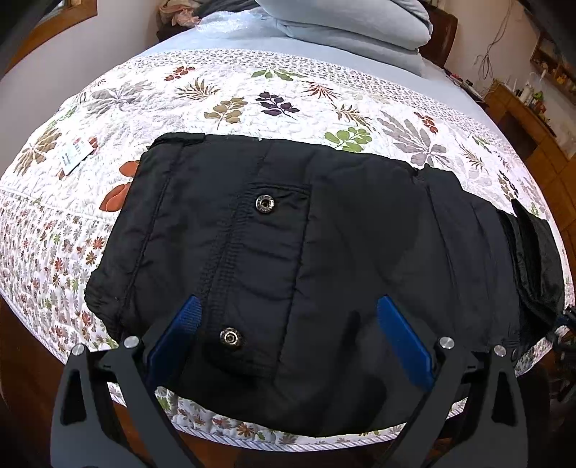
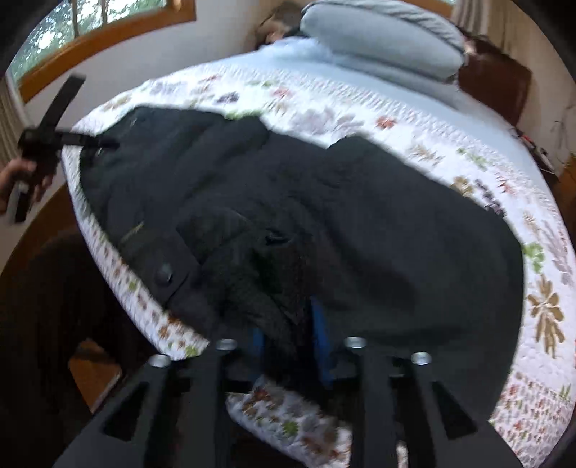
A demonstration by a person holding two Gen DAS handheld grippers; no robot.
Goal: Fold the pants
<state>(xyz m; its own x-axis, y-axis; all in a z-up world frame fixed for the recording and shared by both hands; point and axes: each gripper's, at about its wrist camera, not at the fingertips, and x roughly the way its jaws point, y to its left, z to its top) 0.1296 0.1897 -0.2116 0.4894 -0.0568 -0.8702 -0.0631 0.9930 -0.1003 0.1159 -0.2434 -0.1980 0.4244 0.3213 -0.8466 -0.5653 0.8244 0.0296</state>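
Black padded pants (image 1: 324,252) lie across a floral quilt (image 1: 230,104) on a bed, with two metal snaps showing. My left gripper (image 1: 288,309) is open, its blue pads (image 1: 403,338) spread over the near edge of the pants, holding nothing. In the right wrist view, which is blurred, the pants (image 2: 360,223) lie spread on the quilt (image 2: 540,288). My right gripper (image 2: 291,334) is shut on a bunched edge of the pants at the bed's near edge. The left gripper (image 2: 90,142) shows at the far left, held in a hand.
Folded grey bedding (image 1: 352,25) is stacked at the head of the bed. A small white card (image 1: 75,156) lies on the quilt at left. A wooden desk with clutter (image 1: 529,104) stands at right. A window (image 2: 90,32) is on the left wall.
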